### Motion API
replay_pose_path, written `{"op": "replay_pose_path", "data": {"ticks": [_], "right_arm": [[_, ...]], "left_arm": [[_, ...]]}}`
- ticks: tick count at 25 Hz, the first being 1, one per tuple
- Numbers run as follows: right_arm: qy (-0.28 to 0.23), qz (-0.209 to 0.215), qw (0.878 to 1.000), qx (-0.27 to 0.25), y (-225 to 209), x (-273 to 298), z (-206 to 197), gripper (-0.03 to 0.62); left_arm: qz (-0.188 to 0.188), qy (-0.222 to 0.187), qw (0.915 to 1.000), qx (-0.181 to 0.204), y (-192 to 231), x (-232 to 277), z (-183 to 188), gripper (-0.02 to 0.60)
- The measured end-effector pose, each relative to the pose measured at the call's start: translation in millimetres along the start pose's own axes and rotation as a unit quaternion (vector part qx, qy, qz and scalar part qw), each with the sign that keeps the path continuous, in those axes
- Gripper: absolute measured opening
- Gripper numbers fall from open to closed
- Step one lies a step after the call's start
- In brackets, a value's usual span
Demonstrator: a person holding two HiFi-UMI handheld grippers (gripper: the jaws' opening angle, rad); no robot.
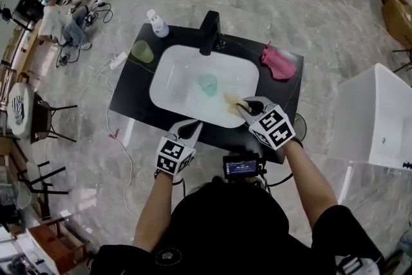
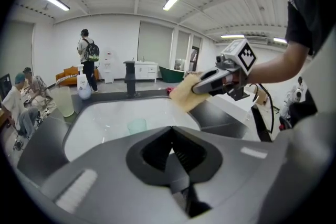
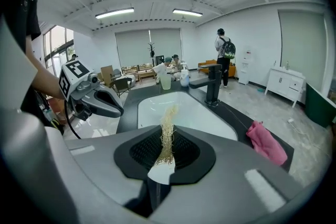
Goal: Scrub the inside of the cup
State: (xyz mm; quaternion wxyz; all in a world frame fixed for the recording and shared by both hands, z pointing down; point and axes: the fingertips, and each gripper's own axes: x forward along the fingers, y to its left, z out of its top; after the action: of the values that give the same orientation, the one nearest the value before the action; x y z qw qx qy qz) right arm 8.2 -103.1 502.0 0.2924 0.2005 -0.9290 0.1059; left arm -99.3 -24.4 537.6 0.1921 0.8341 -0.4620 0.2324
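A pale green cup (image 1: 207,84) (image 2: 137,125) stands inside the white sink (image 1: 168,71). My right gripper (image 1: 243,106) (image 3: 167,136) hovers over the sink's front right part, shut on a tan scrub pad (image 1: 232,99) (image 3: 167,128) that sticks out beyond its tips. In the left gripper view that pad (image 2: 186,93) hangs above the basin, to the right of the cup. My left gripper (image 1: 192,128) (image 2: 173,136) is over the counter's front edge, short of the sink, shut with nothing between its jaws. The right gripper view does not show the cup.
A black faucet (image 1: 209,32) stands at the sink's far rim. On the dark counter lie a pink cloth (image 1: 278,63) at the right, a second green cup (image 1: 142,51) and a bottle (image 1: 157,23) at the far left. A white bin (image 1: 380,116) stands to the right; people sit far left.
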Motion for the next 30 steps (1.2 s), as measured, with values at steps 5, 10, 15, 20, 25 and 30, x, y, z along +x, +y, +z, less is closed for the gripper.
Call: {"op": "replay_pose_path", "data": {"ticks": [5,10,15,20,25,30], "right_arm": [[-0.005,-0.025,1.0,0.017,38,-19,-14,0.043],[-0.006,-0.035,0.999,0.016,82,-39,-23,0.043],[-0.017,-0.054,0.998,0.018,120,-59,-32,0.042],[-0.027,-0.073,0.997,0.022,142,-74,-39,0.043],[-0.034,-0.091,0.995,0.027,155,-91,-47,0.043],[-0.039,-0.109,0.992,0.045,160,-105,-58,0.043]], "left_arm": [[0.0,-0.017,0.9998,-0.012,-23,-39,-29,0.0],[0.003,-0.035,0.9989,-0.031,-46,-74,-56,0.0],[0.009,-0.046,0.9982,-0.037,-71,-98,-81,0.0],[0.009,-0.055,0.9981,-0.028,-90,-107,-92,0.0],[0.011,-0.064,0.9977,-0.021,-104,-112,-94,0.0],[0.007,-0.066,0.9976,-0.02,-118,-115,-99,0.0]]}}
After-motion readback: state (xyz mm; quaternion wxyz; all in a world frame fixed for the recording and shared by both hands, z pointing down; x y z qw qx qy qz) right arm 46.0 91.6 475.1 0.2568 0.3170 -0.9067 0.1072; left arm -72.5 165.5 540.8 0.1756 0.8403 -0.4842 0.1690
